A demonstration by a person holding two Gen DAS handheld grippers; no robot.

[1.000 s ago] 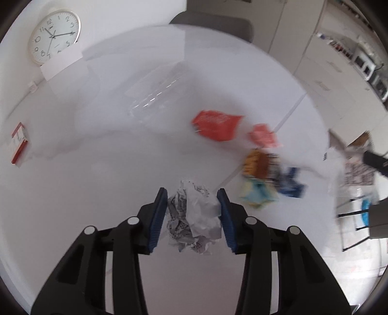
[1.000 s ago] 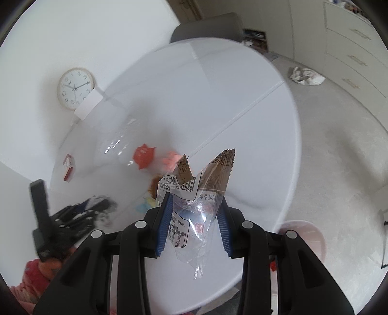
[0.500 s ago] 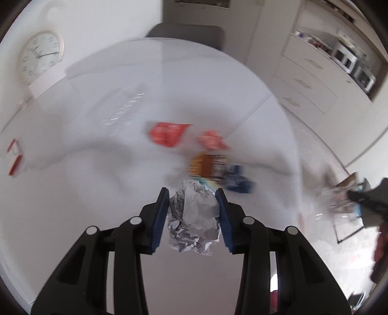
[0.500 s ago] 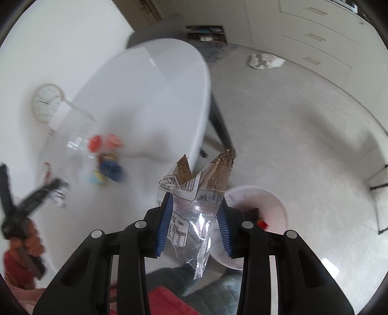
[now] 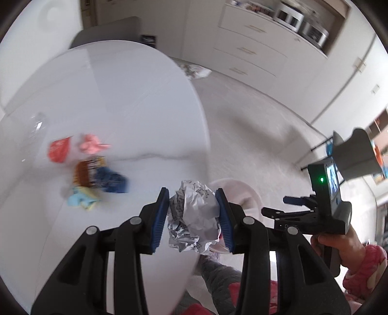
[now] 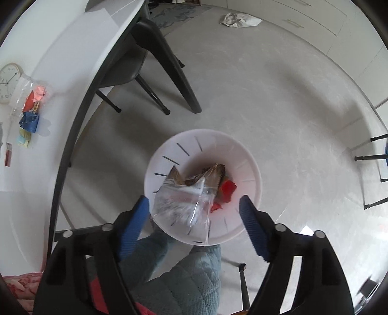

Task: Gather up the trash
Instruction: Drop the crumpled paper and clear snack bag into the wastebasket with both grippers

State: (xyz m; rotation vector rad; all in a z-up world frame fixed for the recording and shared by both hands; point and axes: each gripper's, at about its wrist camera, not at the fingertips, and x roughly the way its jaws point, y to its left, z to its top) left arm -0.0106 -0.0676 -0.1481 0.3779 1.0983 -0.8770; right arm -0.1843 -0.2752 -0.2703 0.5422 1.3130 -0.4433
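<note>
My left gripper (image 5: 192, 213) is shut on a crumpled paper ball (image 5: 194, 218) and holds it near the table's right edge, above the rim of the white bin (image 5: 238, 191). My right gripper (image 6: 194, 218) is open directly above the white bin (image 6: 249, 167) on the floor. A clear plastic wrapper (image 6: 186, 201) hangs free between its fingers, falling into the bin. Red trash (image 6: 228, 189) lies inside. Several wrappers (image 5: 92, 169) remain on the white table (image 5: 121, 109). The right gripper also shows in the left wrist view (image 5: 291, 206).
A dark chair (image 6: 135, 60) and a table leg (image 6: 174, 70) stand beside the bin. A crumpled white bag (image 6: 240, 20) lies on the floor farther off. A clock (image 6: 8, 82) leans at the table's back. The person's knees (image 6: 181, 278) are below the bin.
My right gripper swung off the table to above the bin and opened, releasing the clear wrapper. My left gripper carried the paper ball rightward toward the table edge and bin.
</note>
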